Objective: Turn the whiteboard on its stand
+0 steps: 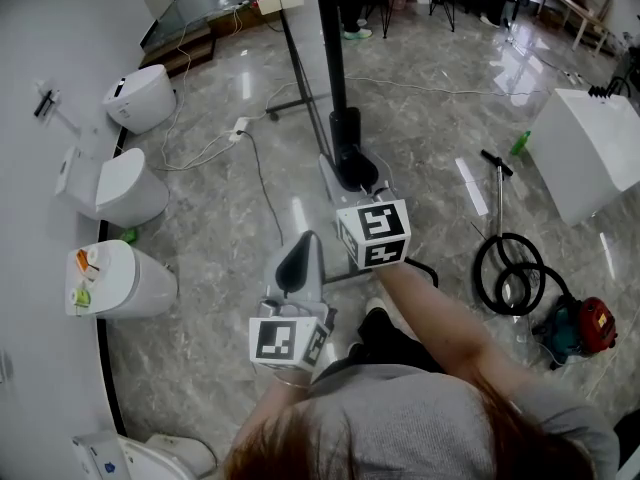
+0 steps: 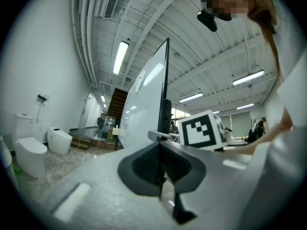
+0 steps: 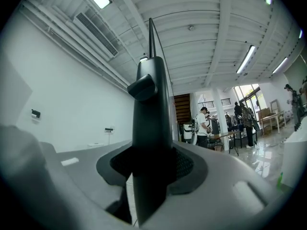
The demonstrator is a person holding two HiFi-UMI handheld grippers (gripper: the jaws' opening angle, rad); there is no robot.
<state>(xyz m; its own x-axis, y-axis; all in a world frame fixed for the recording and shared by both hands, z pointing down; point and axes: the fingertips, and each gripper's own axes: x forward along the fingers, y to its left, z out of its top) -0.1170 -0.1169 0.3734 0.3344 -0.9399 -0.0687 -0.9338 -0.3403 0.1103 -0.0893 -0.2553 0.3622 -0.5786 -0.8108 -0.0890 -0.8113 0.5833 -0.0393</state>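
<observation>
I look down the whiteboard edge-on; its black side frame (image 1: 329,48) rises from a wheeled stand (image 1: 296,104). My right gripper (image 1: 353,165) is shut on that frame. In the right gripper view the black frame bar (image 3: 150,114) fills the gap between the jaws of the right gripper (image 3: 151,174). My left gripper (image 1: 297,264) hangs lower and nearer me, clear of the board, jaws together with nothing in them. In the left gripper view the white board face (image 2: 144,104) stands ahead beyond the left gripper (image 2: 162,170).
Three white toilets (image 1: 138,96) (image 1: 120,184) (image 1: 118,280) line the left wall. Cables (image 1: 214,149) trail over the marble floor. A coiled black hose (image 1: 514,274) and a red tool (image 1: 594,324) lie at right, beside a white box (image 1: 596,150). People (image 3: 202,124) stand far off.
</observation>
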